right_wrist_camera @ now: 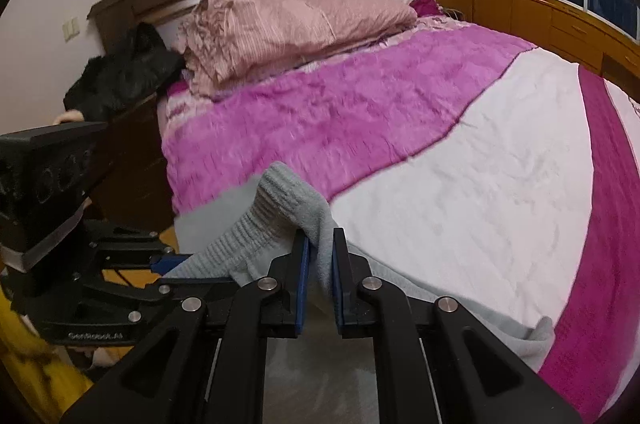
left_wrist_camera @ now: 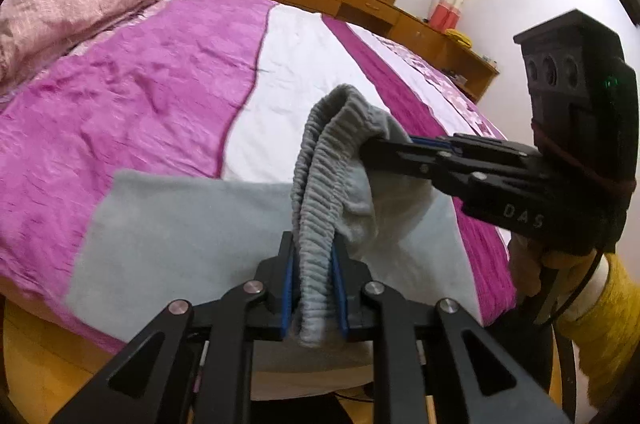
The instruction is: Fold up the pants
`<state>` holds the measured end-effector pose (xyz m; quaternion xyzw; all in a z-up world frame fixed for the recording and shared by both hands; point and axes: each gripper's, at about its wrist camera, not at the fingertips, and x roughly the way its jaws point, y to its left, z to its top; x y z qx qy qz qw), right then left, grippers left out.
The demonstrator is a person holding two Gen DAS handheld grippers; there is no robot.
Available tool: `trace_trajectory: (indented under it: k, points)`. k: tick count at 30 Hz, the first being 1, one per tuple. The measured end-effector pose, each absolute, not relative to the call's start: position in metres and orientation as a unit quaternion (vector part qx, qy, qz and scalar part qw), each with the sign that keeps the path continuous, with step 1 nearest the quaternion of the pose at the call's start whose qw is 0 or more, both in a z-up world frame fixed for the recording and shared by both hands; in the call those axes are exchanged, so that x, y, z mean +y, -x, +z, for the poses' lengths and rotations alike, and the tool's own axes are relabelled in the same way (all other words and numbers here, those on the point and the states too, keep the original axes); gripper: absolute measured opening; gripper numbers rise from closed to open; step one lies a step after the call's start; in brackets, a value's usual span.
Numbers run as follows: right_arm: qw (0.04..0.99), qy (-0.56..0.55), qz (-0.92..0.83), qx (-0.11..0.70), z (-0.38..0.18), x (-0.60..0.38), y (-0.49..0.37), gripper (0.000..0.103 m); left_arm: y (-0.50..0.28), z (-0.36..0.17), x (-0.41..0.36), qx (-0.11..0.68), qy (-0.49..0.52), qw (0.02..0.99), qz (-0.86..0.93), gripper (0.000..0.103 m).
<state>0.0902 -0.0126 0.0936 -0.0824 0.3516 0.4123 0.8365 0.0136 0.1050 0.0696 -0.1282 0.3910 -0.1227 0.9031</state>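
Bed point(left_wrist_camera: 160, 84) with magenta-white cover lies ahead of both tongs. Left gripper point(left_wrist_camera: 314, 288) clamps the grey pants point(left_wrist_camera: 320, 192) waistband; body lettering blurred, unreadable. Right gripper point(right_wrist_camera: 319, 264) pinches the same band, marked "DAS", rest hidden.

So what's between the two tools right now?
A short raised stretch of the grey pants' ribbed waistband bridges the left tool and right tool, each shut on it; the left wrist view shows it best.
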Motion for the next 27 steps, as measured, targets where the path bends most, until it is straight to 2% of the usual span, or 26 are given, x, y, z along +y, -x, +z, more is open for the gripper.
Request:
trace_trajectory:
  k: [8,18,20,24,27]
  points:
    - [0.834,0.083,0.42,0.348,0.098,0.056,-0.095,0.003,-0.01,0.091,0.149,0.411,0.088,0.904,-0.073,0.017]
    - [0.815,0.08,0.417,0.394,0.057,0.117,-0.116,0.004,-0.019,0.052,0.208,0.445,0.112,0.887,-0.048,0.018]
    - [0.81,0.079,0.413,0.409,0.045,0.126,-0.121,0.005,-0.025,0.039,0.214,0.459,0.106,0.882,-0.032,0.021]
    - [0.806,0.091,0.395,0.43,0.022,0.142,-0.128,0.006,-0.027,0.017,0.227,0.473,0.12,0.873,-0.01,0.033]
    - [0.806,0.079,0.388,0.441,0.014,0.145,-0.134,0.011,-0.024,0.014,0.235,0.47,0.129,0.873,-0.009,0.039]
